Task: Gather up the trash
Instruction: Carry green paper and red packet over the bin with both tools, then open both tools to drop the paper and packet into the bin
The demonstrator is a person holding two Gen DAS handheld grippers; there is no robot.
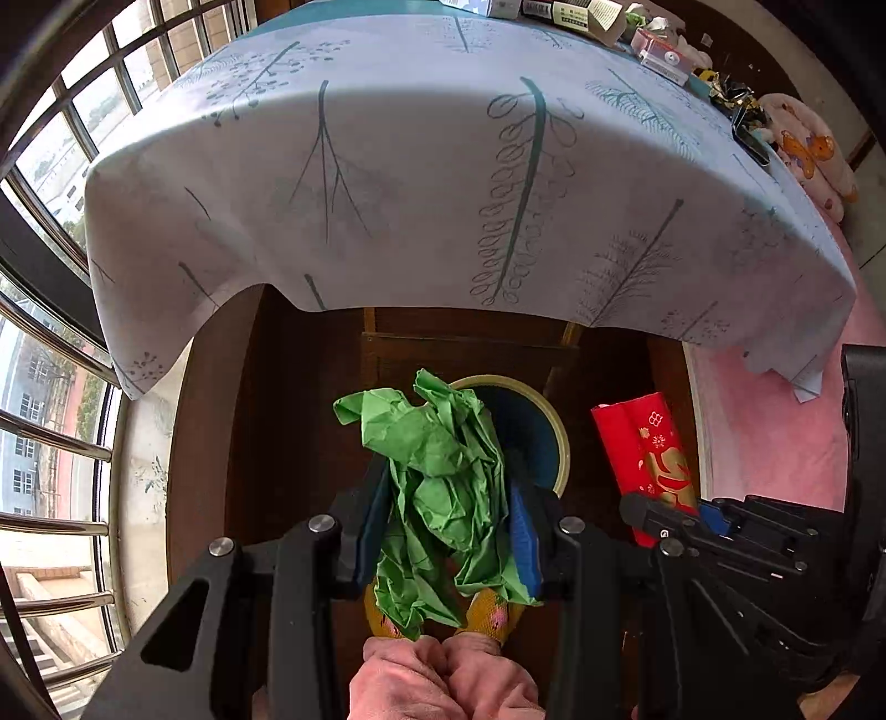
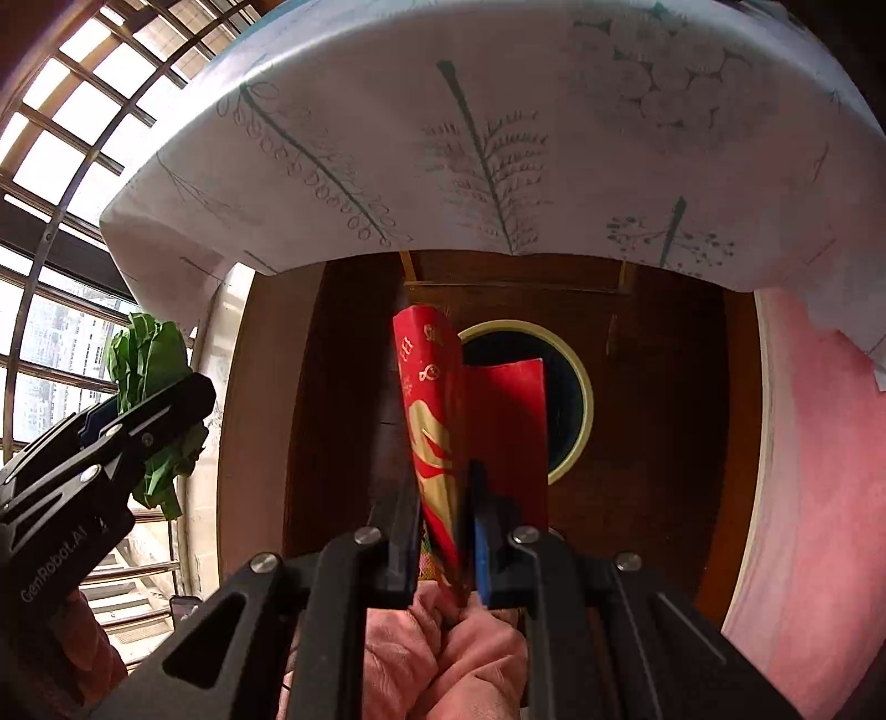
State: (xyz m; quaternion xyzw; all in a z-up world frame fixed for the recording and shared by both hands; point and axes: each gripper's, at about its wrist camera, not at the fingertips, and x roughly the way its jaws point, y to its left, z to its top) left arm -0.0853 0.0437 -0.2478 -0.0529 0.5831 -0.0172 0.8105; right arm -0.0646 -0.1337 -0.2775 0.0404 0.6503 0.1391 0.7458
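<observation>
My left gripper is shut on a crumpled green paper and holds it above a round bin with a cream rim and dark blue inside, on the floor below the table. My right gripper is shut on a folded red packet with gold print, held over the same bin. The red packet and right gripper also show at the right of the left wrist view. The left gripper with the green paper shows at the left of the right wrist view.
A table under a pale tablecloth with plant prints hangs over the bin. Boxes and wrappers lie along its far edge. A barred window is at the left, a pink cloth at the right, dark wood floor beneath.
</observation>
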